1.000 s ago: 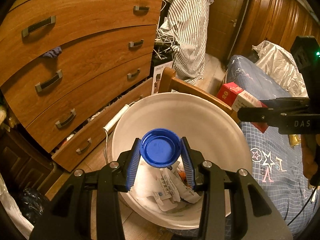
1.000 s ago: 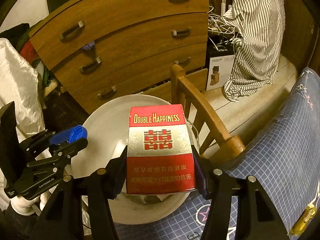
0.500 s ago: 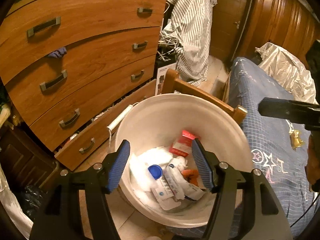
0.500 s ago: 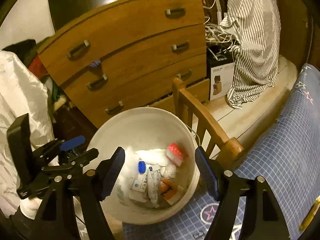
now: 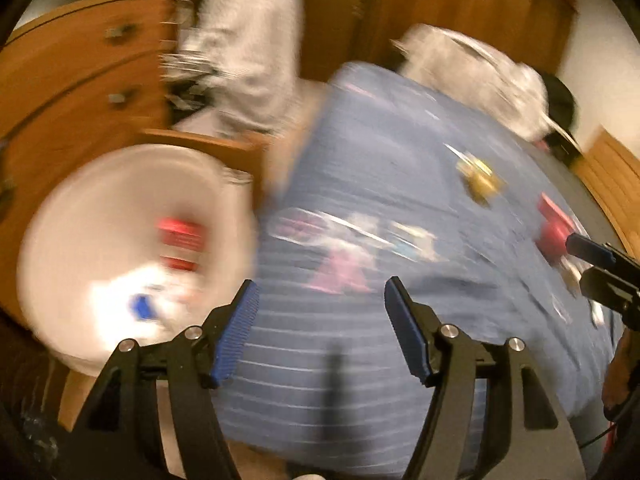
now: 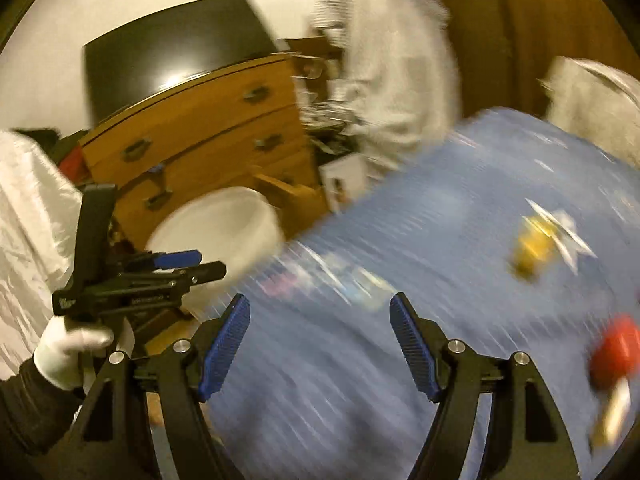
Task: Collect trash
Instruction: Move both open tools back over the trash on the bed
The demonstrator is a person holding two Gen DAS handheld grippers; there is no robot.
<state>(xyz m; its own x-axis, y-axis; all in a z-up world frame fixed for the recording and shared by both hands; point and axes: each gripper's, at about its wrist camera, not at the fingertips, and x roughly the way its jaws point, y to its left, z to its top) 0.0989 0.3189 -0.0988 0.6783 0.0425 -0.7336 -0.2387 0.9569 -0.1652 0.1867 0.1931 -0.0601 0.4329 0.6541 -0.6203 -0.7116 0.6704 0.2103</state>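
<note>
Both views are motion-blurred. The white trash bucket [image 5: 100,184] stands at left, holding the red cigarette box [image 5: 182,236], the blue cap [image 5: 142,306] and white wrappers. My left gripper [image 5: 322,332] is open and empty over the blue bedspread [image 5: 400,152] beside the bucket. My right gripper [image 6: 320,344] is open and empty over the bedspread [image 6: 460,208]. A yellow item [image 6: 534,248] and a red item [image 6: 614,352] lie on the bed to its right. They also show in the left wrist view, yellow item [image 5: 480,182] and red item [image 5: 554,224]. The bucket [image 6: 216,228] sits left of the bed.
A wooden chest of drawers [image 6: 200,128] stands behind the bucket. A wooden chair [image 5: 208,146] is between bucket and bed. A striped shirt [image 5: 248,40] hangs at the back. A white bag [image 5: 472,68] lies at the bed's far end.
Both grippers let go of the cap and cigarette box into the bucket, then swung right, away from the bucket and over the bed.
</note>
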